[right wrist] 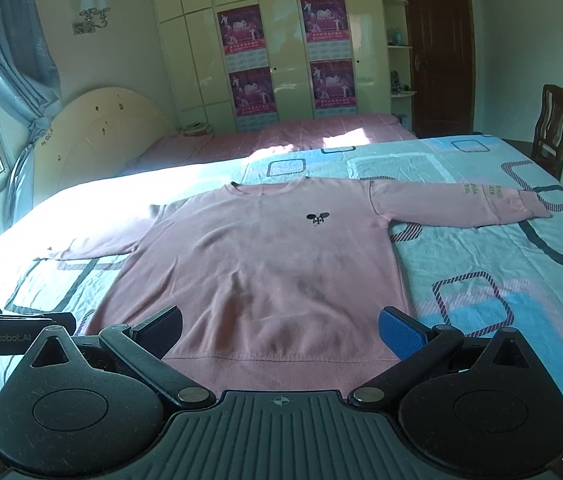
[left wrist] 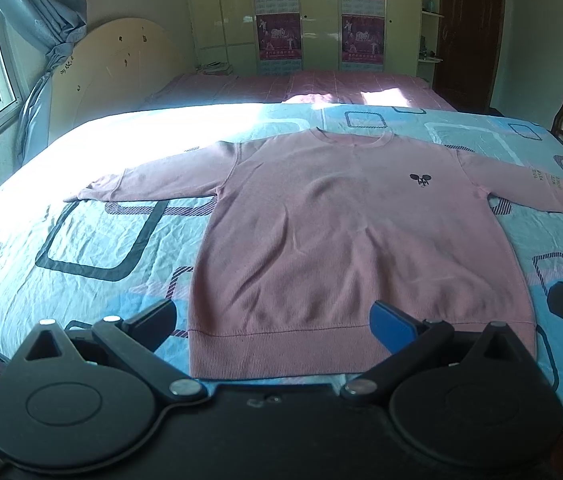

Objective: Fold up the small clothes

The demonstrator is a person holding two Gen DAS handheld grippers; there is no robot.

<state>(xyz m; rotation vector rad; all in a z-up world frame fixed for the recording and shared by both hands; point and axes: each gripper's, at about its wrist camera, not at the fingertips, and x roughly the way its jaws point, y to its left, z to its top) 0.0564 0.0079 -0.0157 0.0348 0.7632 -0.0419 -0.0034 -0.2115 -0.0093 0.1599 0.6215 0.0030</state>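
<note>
Pink long-sleeved knit sweatshirt (left wrist: 357, 240) flat on patterned blue bed (left wrist: 81, 240), long axis running away, hem nearest both empty, wide-open units: left gripper (left wrist: 273, 316), right gripper (right wrist: 279, 328), neither clearly nearer.

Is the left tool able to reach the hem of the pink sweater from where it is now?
Probably yes. The left tool is open just above the sweater's hem, and nothing lies between them on the bedsheet.
</note>
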